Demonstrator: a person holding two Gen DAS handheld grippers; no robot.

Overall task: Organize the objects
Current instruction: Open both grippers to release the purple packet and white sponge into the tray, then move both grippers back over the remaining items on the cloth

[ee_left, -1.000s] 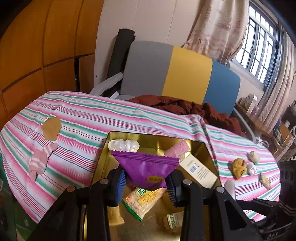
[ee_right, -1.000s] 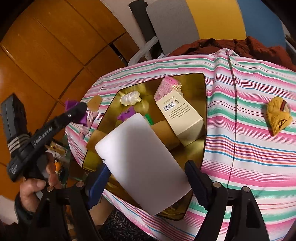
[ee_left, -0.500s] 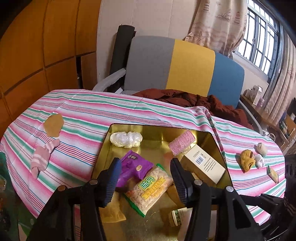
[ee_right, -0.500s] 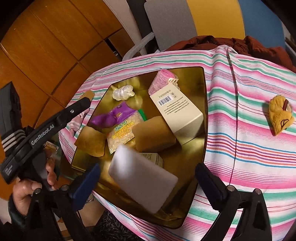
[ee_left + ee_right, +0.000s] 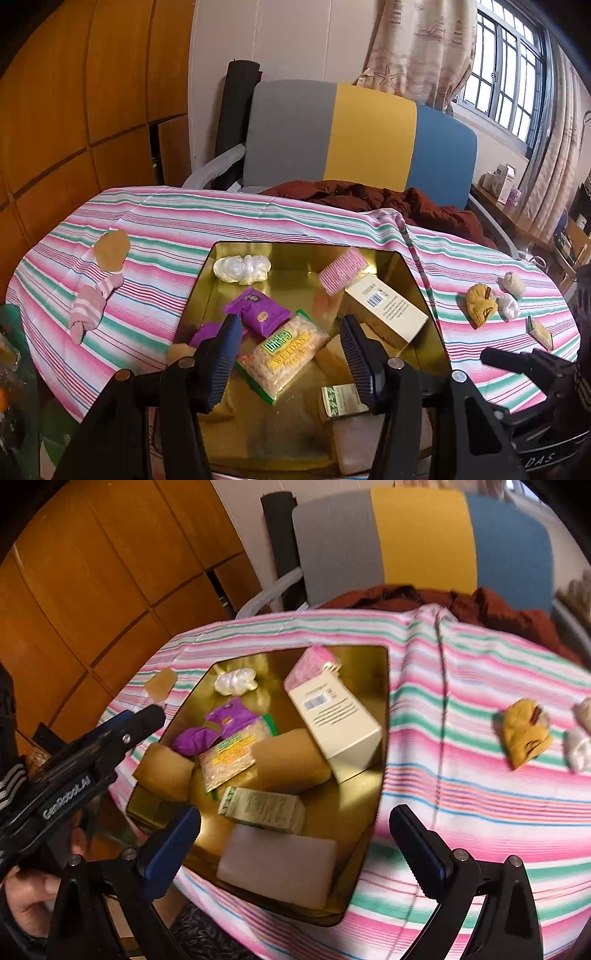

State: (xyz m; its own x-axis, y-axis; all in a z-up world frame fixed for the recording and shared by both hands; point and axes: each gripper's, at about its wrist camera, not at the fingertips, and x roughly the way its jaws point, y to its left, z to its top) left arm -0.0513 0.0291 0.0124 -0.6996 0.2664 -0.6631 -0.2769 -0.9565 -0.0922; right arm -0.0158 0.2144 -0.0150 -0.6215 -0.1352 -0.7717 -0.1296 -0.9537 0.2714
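- Two ribbed blue pads of the left gripper (image 5: pixel 290 363) frame the left wrist view; its jaws have just been opening and now stand apart with nothing pressed between them, above the gold tin (image 5: pixel 199 291) on the striped cloth (image 5: pixel 166 225).
- In the tin lie a glossy purple packet (image 5: pixel 260 312), a clear peanut bag (image 5: pixel 286 350) just below it, a crinkled white wrapped sweet (image 5: pixel 242 269), a pink ribbed pack (image 5: pixel 343 271) and a cream carton (image 5: pixel 386 308) with a barcode.
- A small green-printed box (image 5: pixel 340 400) is partly hidden behind the right pad; a pale block (image 5: pixel 354 450) is cut off at the bottom edge.
- On the cloth outside, a pink sock (image 5: pixel 92 304) lies left and a yellow knitted piece (image 5: pixel 480 304) lies right.
- In the right wrist view, which is blurred, the right gripper (image 5: pixel 295 849) has just been opening and gapes wide, empty, above the white block (image 5: pixel 277 866) lying flat in the tin's near corner (image 5: pixel 364 834).
- The green-printed box (image 5: pixel 262 808) touches that block's far edge.
- A hand (image 5: pixel 27 897) holding the left gripper (image 5: pixel 147 716) fills the lower left, covering the tin's left edge.
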